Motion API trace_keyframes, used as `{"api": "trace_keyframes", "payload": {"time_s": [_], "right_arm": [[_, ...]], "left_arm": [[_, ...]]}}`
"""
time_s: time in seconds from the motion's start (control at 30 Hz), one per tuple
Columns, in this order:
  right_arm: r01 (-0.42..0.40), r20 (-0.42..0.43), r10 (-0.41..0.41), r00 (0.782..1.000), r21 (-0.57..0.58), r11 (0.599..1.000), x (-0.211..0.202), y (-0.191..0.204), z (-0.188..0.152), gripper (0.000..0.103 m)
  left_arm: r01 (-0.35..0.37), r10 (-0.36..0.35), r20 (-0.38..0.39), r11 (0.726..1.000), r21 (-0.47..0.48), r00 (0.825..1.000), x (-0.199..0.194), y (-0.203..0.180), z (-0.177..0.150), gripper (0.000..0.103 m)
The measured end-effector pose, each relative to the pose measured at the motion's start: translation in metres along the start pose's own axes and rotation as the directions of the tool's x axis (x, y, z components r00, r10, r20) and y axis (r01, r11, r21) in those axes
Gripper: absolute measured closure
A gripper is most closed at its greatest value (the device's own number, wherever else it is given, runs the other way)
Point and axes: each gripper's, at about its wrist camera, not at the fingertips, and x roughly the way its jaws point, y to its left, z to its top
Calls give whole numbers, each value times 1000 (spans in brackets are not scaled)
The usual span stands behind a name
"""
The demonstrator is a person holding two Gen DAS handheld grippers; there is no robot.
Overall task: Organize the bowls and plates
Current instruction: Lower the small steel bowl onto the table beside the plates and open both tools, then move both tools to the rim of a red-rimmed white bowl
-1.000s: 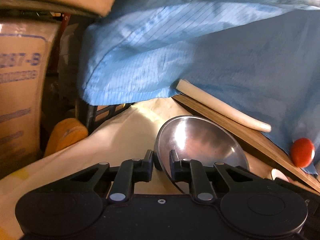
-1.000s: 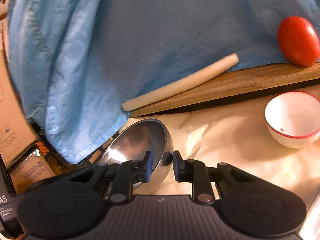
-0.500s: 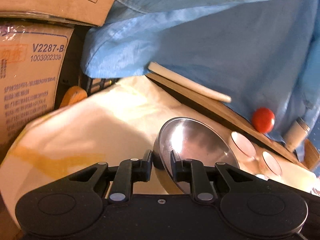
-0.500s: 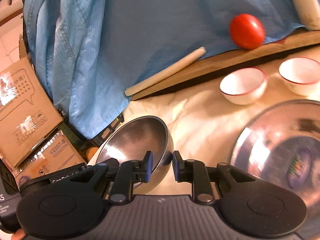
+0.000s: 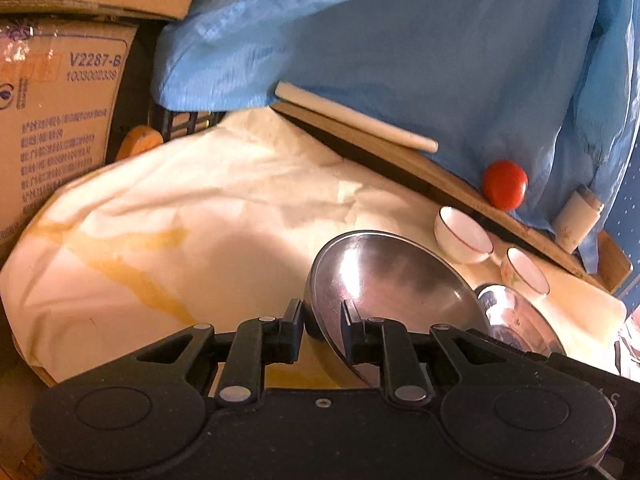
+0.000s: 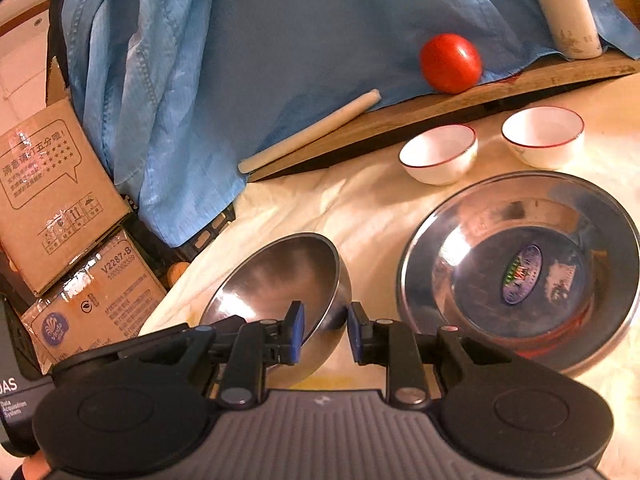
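Left wrist view: the left claw (image 5: 322, 312) is closed to a narrow gap on the rim of the steel bowl (image 5: 384, 280), one pad inside and one outside. The bowl is tilted, its mouth turned toward 10 o'clock, above the cream-covered desk (image 5: 180, 208). At 3 o'clock of it only a sliver of the steel dish (image 5: 516, 320) shows.

Right wrist view: the right claw (image 6: 325, 316) straddles the opposite wall of the same steel bowl (image 6: 280, 276). Its jaws have just been opening. The wall is between them, but whether the pads press on it cannot be told. Only this view shows the whole steel dish (image 6: 520, 196), flat on the desk (image 6: 340, 208) at 3 o'clock of the bowl, with a label in its well. At 12 o'clock of the dish stand the near white bowl (image 6: 438, 154) and the far white bowl (image 6: 542, 136), both red-rimmed and upright.

Both views: a tomato (image 6: 450, 62) rests on a wooden board (image 6: 540, 76) against blue cloth (image 6: 280, 60). The printed carton (image 5: 60, 112) is read best from the left wrist.
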Motion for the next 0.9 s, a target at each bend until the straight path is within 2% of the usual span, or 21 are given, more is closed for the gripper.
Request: {"api": "trace_keyframes", "payload": {"time_s": [0.2,0.3,0.4,0.5,0.57,0.67,0.73,0.77,0.83,0.9], "right_arm": [[-5,-3,5,1000,22,1000,4,-7,-2,74],[-19,-5,19,1000,28,999,5,-9,-2,70],[-15,4,15,1000,24,1000,3,-10,-3,65],[-15,33,14,999,19,1000,-5,-10,1,51],[-19,59,18,998,16,1000,-12,-11,5,47],[-33,110,33,993,0,999,-24,-13,11,30],[-48,145,49,988,-9,999,-33,-16,15,14],[-54,164,56,985,-17,998,-36,-18,18,12],[-54,185,59,981,-36,998,-40,-24,25,5],[-37,198,48,979,-58,998,-41,-30,34,2]], "left_arm": [[-10,10,-17,1000,18,1000,10,-3,-2,81],[-4,4,-10,1000,25,1000,10,-3,-2,79],[-23,23,8,999,28,1000,8,-1,-1,64],[-48,47,31,999,3,998,3,3,3,51],[-51,52,50,999,-10,997,0,4,8,38],[-64,65,99,998,-10,993,-4,1,19,25],[-67,65,122,998,9,990,-3,-4,28,16],[-65,63,133,998,14,989,-3,-7,32,12],[-50,46,150,998,24,988,0,-13,42,8],[-27,20,156,999,39,988,5,-20,52,7]]}}
